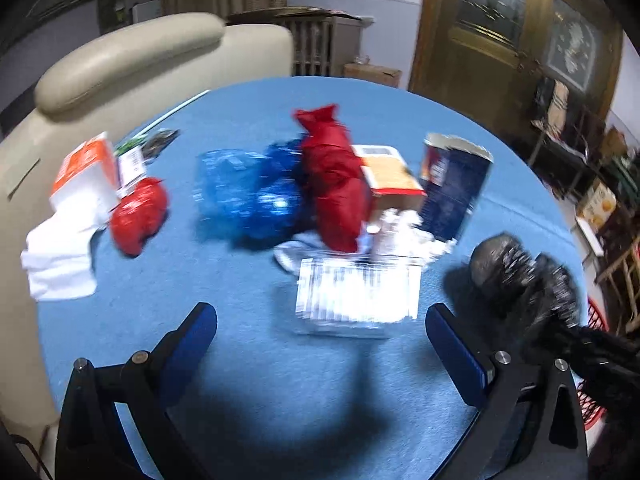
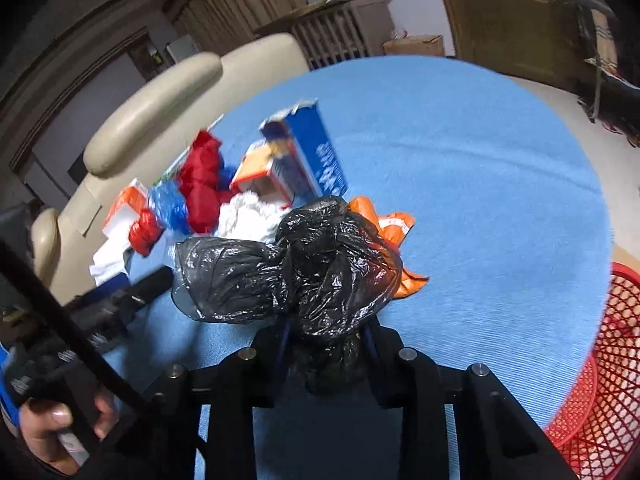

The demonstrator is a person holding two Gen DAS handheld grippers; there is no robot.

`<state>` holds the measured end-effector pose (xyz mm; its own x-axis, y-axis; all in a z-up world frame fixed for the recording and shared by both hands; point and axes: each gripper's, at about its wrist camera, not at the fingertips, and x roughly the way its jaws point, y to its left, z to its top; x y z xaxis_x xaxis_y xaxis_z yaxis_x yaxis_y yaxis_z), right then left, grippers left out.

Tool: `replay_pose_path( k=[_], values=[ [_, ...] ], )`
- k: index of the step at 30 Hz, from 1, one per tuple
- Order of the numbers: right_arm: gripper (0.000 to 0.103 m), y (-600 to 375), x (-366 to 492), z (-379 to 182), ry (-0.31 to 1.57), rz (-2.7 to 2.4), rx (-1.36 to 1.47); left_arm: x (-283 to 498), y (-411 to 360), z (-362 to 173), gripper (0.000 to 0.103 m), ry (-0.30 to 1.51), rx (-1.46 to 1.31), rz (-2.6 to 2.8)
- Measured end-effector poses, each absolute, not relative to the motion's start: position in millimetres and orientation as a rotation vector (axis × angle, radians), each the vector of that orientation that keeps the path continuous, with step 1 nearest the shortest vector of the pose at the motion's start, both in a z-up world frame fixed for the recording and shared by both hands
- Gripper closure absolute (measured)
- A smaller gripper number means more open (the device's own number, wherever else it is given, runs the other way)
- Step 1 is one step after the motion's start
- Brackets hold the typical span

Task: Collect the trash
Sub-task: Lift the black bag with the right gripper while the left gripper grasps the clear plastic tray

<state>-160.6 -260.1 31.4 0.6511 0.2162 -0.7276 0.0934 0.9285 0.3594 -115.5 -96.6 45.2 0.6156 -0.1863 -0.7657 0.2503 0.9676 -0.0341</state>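
Note:
My right gripper (image 2: 326, 332) is shut on a crumpled black plastic bag (image 2: 304, 268) and holds it above the blue round table (image 2: 480, 184); the bag also shows in the left wrist view (image 1: 524, 276). My left gripper (image 1: 320, 332) is open and empty, above the table in front of a clear plastic wrapper (image 1: 356, 296). Trash lies in a pile: a red bag (image 1: 336, 184), a blue bag (image 1: 248, 196), a small red bag (image 1: 138, 216), a dark blue carton (image 1: 452, 184), an orange box (image 1: 388, 176), white tissue (image 1: 404, 232) and an orange wrapper (image 2: 388, 232).
A red mesh basket (image 2: 600, 380) stands off the table's right edge. A beige armchair (image 1: 120, 64) is behind the table on the left. An orange-white box (image 1: 86, 172) and white paper (image 1: 60, 260) lie at the table's left edge.

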Motion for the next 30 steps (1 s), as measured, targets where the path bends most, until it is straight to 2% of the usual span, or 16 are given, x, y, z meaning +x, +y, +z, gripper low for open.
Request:
replay_pose_path(
  k=[5,6,7,8,19,30],
  values=[
    [0.07,-269,-175,45,0.827,0.068,0.407,-101,-112,25,0.0,0.903,0.114,-0.238],
    [0.07,-270,-177,47,0.822,0.071,0.412,-99,-110,23,0.008,0.908,0.096,-0.261],
    [0.07,-271,-179,48,0.818,0.073,0.419,-99,-107,23,0.035,0.916,0.076,-0.289],
    [0.07,-272,-181,49,0.814,0.075,0.428,-99,-105,23,0.032,0.922,0.068,-0.299],
    [0.07,-270,-198,56,0.769,0.099,0.48,-138,-61,67,0.033,0.822,0.007,-0.284],
    [0.07,-268,-219,76,0.708,0.104,0.492,-151,-38,85,0.033,0.796,-0.011,-0.244]
  ],
)
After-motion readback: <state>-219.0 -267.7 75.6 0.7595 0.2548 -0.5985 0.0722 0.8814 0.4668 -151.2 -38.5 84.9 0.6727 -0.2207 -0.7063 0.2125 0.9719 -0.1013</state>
